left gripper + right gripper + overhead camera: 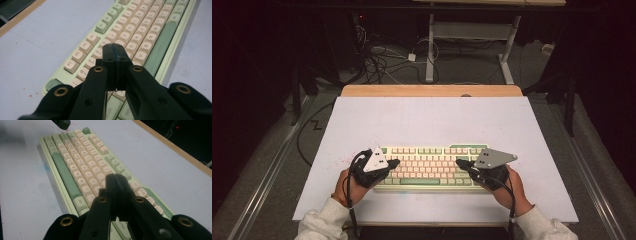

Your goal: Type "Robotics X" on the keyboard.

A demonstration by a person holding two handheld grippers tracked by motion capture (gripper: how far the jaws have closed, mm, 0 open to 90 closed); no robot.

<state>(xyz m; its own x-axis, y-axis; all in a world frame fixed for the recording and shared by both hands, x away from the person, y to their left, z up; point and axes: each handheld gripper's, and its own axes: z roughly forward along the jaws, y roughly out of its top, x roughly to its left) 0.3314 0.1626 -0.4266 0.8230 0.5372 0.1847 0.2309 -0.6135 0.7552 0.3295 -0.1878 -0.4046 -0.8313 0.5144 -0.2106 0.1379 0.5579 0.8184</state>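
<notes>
Clearly both the left gripper [393, 163] and the right gripper [460, 163] hovered with jaws pressed together, holding nothing, over opposite ends of the keyboard [432, 165] lying near the table's [432, 120] front edge, so a broad tip could easily have struck two keys at once.

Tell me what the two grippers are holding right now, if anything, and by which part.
Nothing is held. The left gripper and the right gripper both have their jaws shut together with nothing between them, poised over the keyboard.
</notes>
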